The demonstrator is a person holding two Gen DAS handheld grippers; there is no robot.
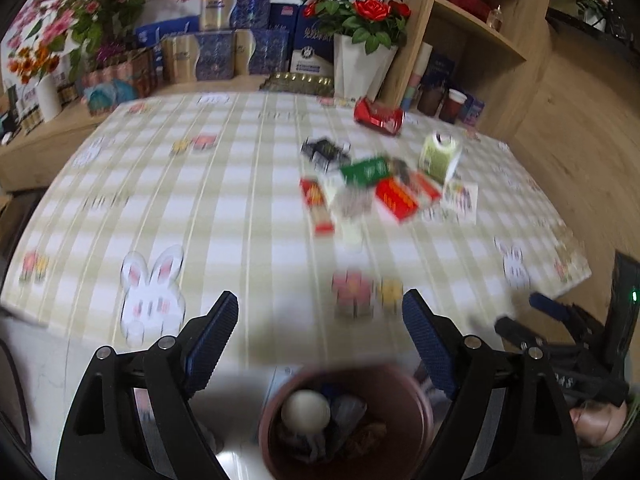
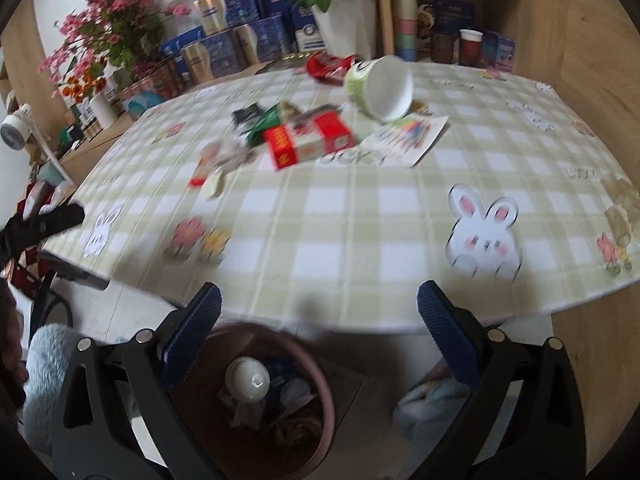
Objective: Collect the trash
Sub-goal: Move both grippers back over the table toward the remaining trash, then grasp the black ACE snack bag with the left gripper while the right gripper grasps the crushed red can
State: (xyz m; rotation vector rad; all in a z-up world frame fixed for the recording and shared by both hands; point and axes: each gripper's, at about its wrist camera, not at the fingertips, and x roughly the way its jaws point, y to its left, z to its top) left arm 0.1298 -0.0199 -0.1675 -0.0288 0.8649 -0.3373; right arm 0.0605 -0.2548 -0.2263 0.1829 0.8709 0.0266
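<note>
A pile of trash lies on the checked tablecloth (image 1: 224, 208): a red box (image 1: 396, 200) (image 2: 308, 140), a green packet (image 1: 366, 170), a black wrapper (image 1: 324, 150), a tipped green paper cup (image 1: 438, 156) (image 2: 380, 88), a crushed red can (image 1: 378, 116) (image 2: 326, 66) and a printed paper slip (image 2: 404, 138). Below the table's near edge stands a brown bin (image 1: 416, 400) (image 2: 316, 380) holding a white ball and crumpled scraps. My left gripper (image 1: 320, 332) hangs open and empty above the bin. My right gripper (image 2: 320, 328) is open and empty too, over the same bin.
Blue and gold boxes (image 1: 236, 40), potted red roses (image 1: 360, 12) and pink flowers (image 1: 80, 12) line the back. A wooden shelf (image 1: 480, 28) with cups stands at the right rear. The other gripper (image 1: 560, 344) shows at the left wrist view's right edge. A pale blue fluffy slipper (image 2: 48, 364) rests on the floor.
</note>
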